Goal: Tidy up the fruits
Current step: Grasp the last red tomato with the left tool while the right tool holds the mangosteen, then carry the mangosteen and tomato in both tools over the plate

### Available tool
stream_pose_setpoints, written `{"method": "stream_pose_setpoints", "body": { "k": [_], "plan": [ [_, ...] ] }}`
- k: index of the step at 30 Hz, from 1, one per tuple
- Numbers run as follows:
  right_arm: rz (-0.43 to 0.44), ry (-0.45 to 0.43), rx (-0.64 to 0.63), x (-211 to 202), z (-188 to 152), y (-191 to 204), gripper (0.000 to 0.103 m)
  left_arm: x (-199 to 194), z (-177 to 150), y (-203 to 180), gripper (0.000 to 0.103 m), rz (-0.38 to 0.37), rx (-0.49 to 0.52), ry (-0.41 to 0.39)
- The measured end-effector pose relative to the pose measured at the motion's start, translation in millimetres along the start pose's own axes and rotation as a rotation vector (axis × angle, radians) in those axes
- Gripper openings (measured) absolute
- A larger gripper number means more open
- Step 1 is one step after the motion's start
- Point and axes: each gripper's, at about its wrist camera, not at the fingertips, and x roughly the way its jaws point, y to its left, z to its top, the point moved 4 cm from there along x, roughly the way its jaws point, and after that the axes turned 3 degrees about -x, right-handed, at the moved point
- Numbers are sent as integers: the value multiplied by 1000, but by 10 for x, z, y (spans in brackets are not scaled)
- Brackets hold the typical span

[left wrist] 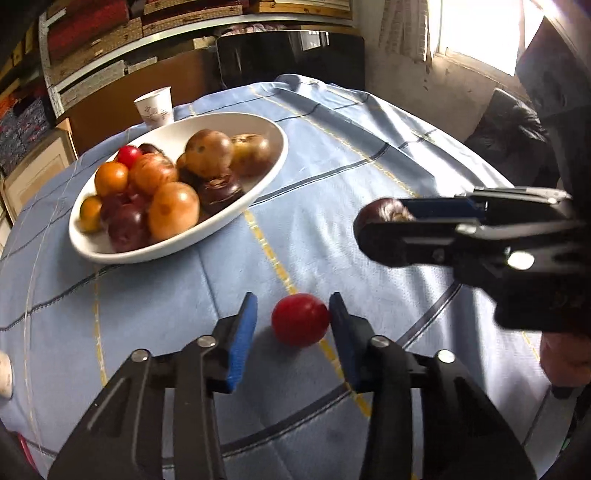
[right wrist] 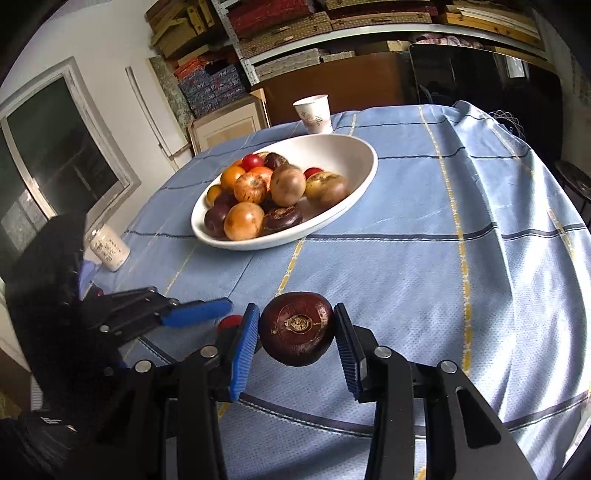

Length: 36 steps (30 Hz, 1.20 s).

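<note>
A dark purple-brown fruit [right wrist: 297,328] with a round scar on its face sat clamped between the blue pads of the right tool [right wrist: 295,334], both pads pressed against its sides, above the blue checked cloth [right wrist: 424,266] that covered the desk. Just to its left, a small red fruit [left wrist: 300,319] lay on the cloth between the spread fingers of the left tool [left wrist: 293,325]; the right-hand pad touched or nearly touched it, while a clear gap showed on the other side, so that tool was open and gripped nothing. In the right wrist view only a sliver of this red fruit showed behind the right tool's own left pad. From the left wrist view the right tool [left wrist: 384,221] reached in from the right edge with the dark fruit [left wrist: 384,211] at its tip. Farther across the desk stood a white oval bowl [left wrist: 258,184], tilted in both views, piled with orange, yellow-brown, dark purple and red fruits. Beyond the bowl, near the far edge of the desk, stood a white paper cup [right wrist: 314,112]. A white printed can [right wrist: 109,251] stood near the left edge. Shelves stacked with boxes [right wrist: 280,22] lined the wall behind.
</note>
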Motion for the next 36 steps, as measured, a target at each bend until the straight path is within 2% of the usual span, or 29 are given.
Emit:
{"method": "stream_pose_setpoints", "body": {
  "k": [3,9,17,23,27,31,36],
  "plan": [
    [5,-12,31,-48,26,-76,42,46,-42,-66,31,-11,27,23],
    [0,-17,55,-63,32,-142,42,77,-70,-71,30,-18,10,28],
    [-34,-4,62,20,20,-203,42,-66,-60,-43,30,3,-13,-10],
    [-64,-21,11,68,1,-166,42,-196,-38,27,30,2,-47,-37],
    [-64,-59,-19,28,78,-89,42,-379,98,278,30,0,-112,-87],
    [-13,-121,-27,37,473,28,42,-489,373,734,30,51,-211,-147],
    [-9,-177,-50,248,1016,147,42,-430,829,1277,30,135,-298,-195]
  ]
}}
